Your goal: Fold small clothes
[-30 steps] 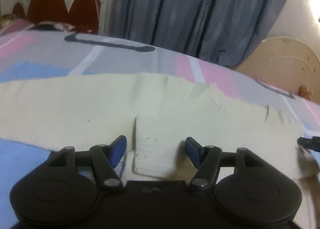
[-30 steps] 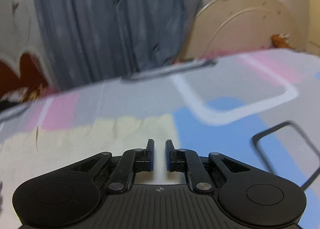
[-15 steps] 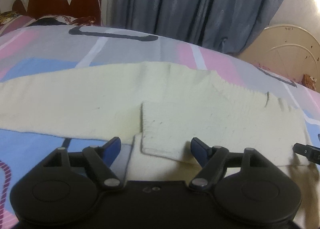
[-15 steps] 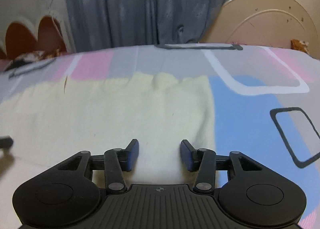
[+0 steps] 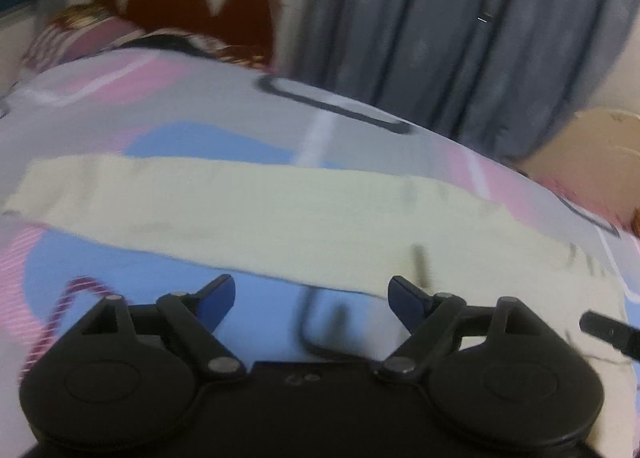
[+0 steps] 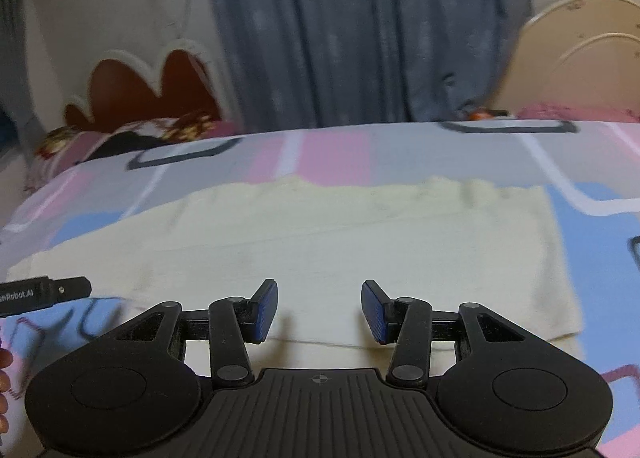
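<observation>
Left gripper (image 5: 310, 300) is opening, right gripper (image 6: 319, 310) is hanging open, both empty above the cream garment (image 6: 340, 242) lying folded lengthwise on the bed (image 6: 420, 149), further folds probably remaining.

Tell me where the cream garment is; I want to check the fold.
In both wrist views the cream garment lies flat on the patterned bedspread, just beyond both open grippers, before the grey curtain.
</observation>
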`<state>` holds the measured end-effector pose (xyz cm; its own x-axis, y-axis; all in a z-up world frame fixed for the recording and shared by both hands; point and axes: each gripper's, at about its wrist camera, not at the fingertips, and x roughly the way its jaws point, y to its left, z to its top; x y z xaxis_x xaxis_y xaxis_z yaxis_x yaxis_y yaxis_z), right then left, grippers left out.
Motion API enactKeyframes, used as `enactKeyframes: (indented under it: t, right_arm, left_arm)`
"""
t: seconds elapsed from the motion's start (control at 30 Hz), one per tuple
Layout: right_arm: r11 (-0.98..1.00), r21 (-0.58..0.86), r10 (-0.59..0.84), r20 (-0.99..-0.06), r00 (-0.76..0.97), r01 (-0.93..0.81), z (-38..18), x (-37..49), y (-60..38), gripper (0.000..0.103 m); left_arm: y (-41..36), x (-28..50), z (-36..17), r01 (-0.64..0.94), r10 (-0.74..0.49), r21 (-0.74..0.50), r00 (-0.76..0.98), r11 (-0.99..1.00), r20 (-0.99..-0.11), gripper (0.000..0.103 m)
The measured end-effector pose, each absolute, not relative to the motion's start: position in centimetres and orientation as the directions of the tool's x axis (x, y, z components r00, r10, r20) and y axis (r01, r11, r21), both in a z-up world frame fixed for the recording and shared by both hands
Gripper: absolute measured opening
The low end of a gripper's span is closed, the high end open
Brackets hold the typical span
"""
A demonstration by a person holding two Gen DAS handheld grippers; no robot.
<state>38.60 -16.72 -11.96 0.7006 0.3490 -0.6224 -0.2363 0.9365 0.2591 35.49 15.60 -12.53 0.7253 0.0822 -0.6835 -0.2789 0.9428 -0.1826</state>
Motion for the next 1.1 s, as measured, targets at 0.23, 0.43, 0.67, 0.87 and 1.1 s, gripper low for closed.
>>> enactKeyframes:
  t: [0.23,0.43,0.67,0.87,1.1]
  right_arm:
    - [0.915,0.252,0.402,-0.623,0.671,-0.314,-12.6,38.8,-11.4,0.046]
    - [0.907,0.246,0.417,-0.626,0.659,-0.34,-13.7,39.7,-8.2,0.046]
    - [0.915,0.234,0.399,-0.635,0.661,-0.328,-15.1,41.2,-6.5,0.046]
    - [0.926,0.232,0.375,-0.649,0.662,-0.297,-16.0,41.9,-6.8,0.046]
    - [0.939,0.162,0.331,-0.674,0.661,-0.304,-16.8,42.3,-6.0,0.046]
  left_arm:
    - [23.5,33.5,-13.5,-0.441,0.146,-0.257,0.695,0.86,-0.704,0.079]
    - [29.1,32.7,-14.8,-0.556,0.185,-0.347,0.688,0.755,-0.702,0.078]
    - [32.2,33.9,-16.1,-0.557,0.187,-0.462,0.754,0.69,-0.629,0.07]
    - [34.0,34.3,-17.0,-0.592,0.222,-0.497,0.756,0.635,-0.616,0.011]
    - [32.9,33.7,-15.5,-0.551,0.234,-0.487,0.789,0.678,-0.568,0.002]
